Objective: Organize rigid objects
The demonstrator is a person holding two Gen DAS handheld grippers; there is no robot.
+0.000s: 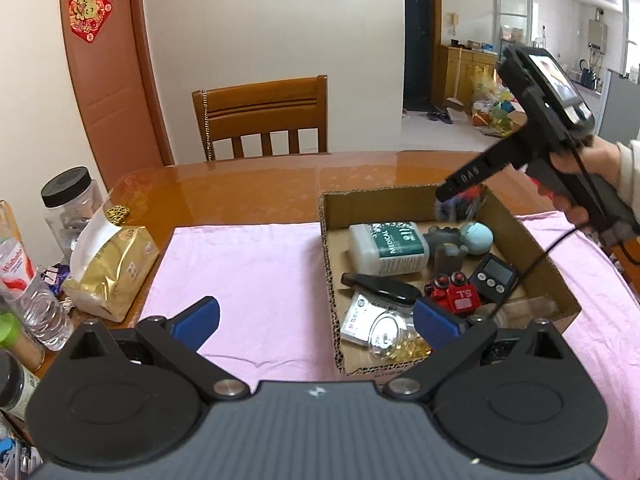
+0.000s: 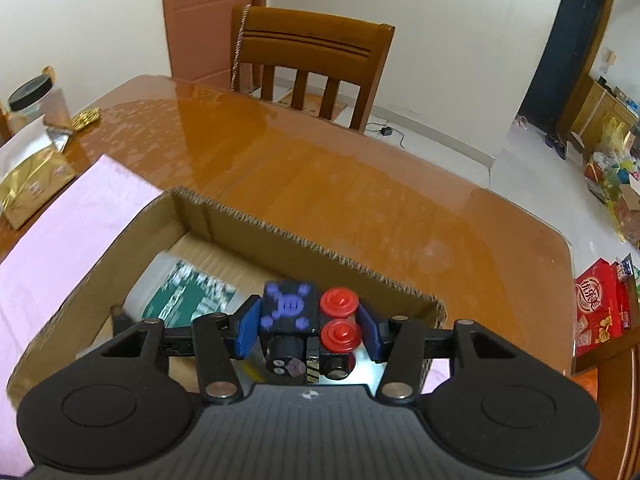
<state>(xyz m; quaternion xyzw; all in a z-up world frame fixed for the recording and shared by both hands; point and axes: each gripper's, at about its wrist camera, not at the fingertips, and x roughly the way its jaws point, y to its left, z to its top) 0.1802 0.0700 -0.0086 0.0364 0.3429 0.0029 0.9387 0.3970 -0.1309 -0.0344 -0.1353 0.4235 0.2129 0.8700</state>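
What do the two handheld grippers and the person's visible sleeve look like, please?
Both are black plastic: the left gripper and right gripper have blue rectangular finger pads on hinged black links with silver pivot pins, above a ribbed grey body. Seen from the left wrist, the right gripper carries a small lit screen, a black cable and a pistol handle. The sleeve is pale.

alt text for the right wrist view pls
The right gripper holds a black toy block with purple and red knobs between its blue pads, above an open cardboard box. A white bottle with a green label lies inside; a wooden chair stands beyond the table.
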